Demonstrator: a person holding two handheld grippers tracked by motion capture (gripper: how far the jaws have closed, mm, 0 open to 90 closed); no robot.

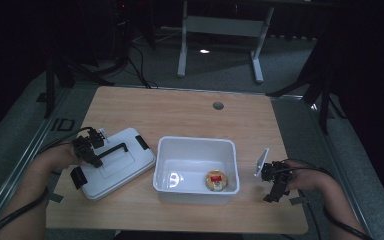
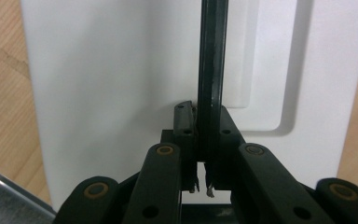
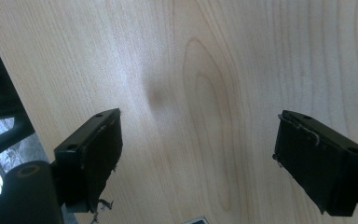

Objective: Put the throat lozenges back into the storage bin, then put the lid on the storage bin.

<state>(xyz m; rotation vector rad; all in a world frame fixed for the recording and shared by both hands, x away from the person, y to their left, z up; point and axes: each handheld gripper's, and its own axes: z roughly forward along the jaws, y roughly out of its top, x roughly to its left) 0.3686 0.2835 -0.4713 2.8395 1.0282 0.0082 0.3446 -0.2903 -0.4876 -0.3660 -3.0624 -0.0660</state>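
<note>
A white box lid [image 1: 122,167] lies flat on the wooden table [image 1: 190,112] at the left, with a black handle [image 1: 116,148] across its top. My left gripper [image 1: 98,158] is shut on that handle. In the left gripper view the handle bar [image 2: 210,70] runs straight up from between the closed jaws of the left gripper [image 2: 203,128], over the lid [image 2: 98,93]. At the middle stands an open white bin [image 1: 196,142] holding a round bun-like item with a red label [image 1: 217,180]. My right gripper [image 1: 274,190] hovers right of the bin, open and empty [image 3: 198,154] above bare wood [image 3: 214,70].
Black latches [image 1: 142,142] [image 1: 78,177] sit at the lid's two ends. A cable hole [image 1: 218,105] is at the table's far side. Beyond the table stands a white desk frame [image 1: 220,25] on grey floor. The table's right edge runs close to my right hand.
</note>
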